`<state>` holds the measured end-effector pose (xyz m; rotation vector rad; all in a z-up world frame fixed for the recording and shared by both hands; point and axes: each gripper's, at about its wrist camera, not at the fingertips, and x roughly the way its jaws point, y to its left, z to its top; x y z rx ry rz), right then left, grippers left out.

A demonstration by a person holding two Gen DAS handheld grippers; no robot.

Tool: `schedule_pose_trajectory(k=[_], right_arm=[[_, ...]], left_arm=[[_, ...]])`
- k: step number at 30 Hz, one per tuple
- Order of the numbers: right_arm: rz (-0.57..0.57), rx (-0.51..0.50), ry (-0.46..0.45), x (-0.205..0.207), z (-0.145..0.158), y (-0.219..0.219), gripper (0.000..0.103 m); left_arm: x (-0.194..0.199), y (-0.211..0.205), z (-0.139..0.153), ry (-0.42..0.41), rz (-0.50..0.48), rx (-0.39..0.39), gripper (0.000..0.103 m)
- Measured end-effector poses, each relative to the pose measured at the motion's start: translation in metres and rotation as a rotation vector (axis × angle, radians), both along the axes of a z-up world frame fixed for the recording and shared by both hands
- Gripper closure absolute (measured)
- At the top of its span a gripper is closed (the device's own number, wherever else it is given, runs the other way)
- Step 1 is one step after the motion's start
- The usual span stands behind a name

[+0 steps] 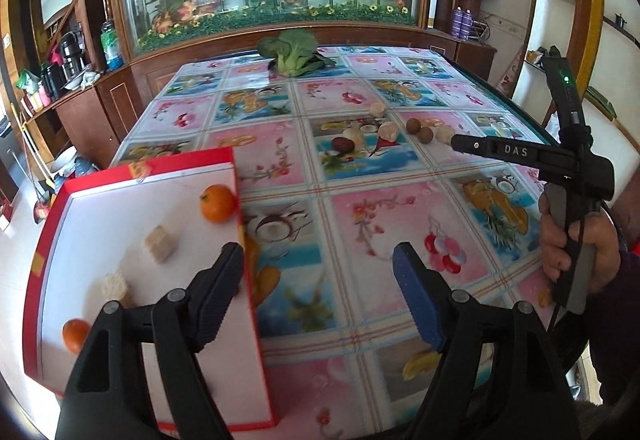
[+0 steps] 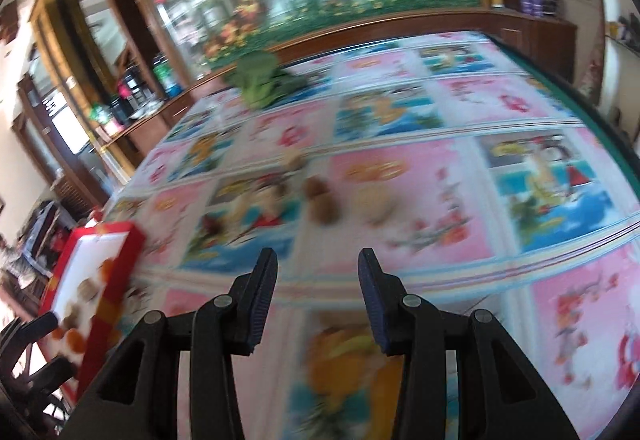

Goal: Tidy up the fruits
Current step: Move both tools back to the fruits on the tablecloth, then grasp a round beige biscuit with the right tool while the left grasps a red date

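Your left gripper hangs fingers apart, empty, straddling the red box's right wall, your right gripper likewise apart over bare worktop, loose fruits clustered far ahead, oranges boxed near left.

Both wrist views looked low across the counter toward its far edge; both shared the red box at the left edge.

Box lies left of loose fruits on the table.
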<state>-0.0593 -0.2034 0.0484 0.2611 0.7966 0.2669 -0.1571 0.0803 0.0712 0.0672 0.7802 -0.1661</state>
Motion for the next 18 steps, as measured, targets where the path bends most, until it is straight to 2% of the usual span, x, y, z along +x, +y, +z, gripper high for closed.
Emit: schedule_pose_trajectory(k=[1,4,6,11,14,18], right_arm=[[-0.029,0.003,0.016,0.008,-0.002,-0.009,0.061],[-0.021,0.036,0.039,0.021,-0.006,-0.016,0.061],[-0.006,-0.011,0.048,0.031,-0.009,-0.009,0.061],[-0.051,-0.099,0.077,0.052,-0.017,0.000,0.062],[-0.055,-0.120,0.074,0.061,-0.019,0.001,0.062],[-0.065,-0.134,0.076,0.063,-0.019,0.001,0.067]], left_arm=[[0.006,-0.004,0.000,0.006,-0.005,-0.004,0.026],[0.023,-0.013,-0.002,0.027,-0.015,-0.011,0.026],[0.035,-0.019,-0.005,0.037,-0.013,0.001,0.026],[0.077,-0.024,-0.015,0.070,0.031,0.021,0.026],[0.102,-0.026,-0.023,0.103,0.060,0.021,0.026],[0.128,-0.030,-0.031,0.126,0.093,0.020,0.026]])
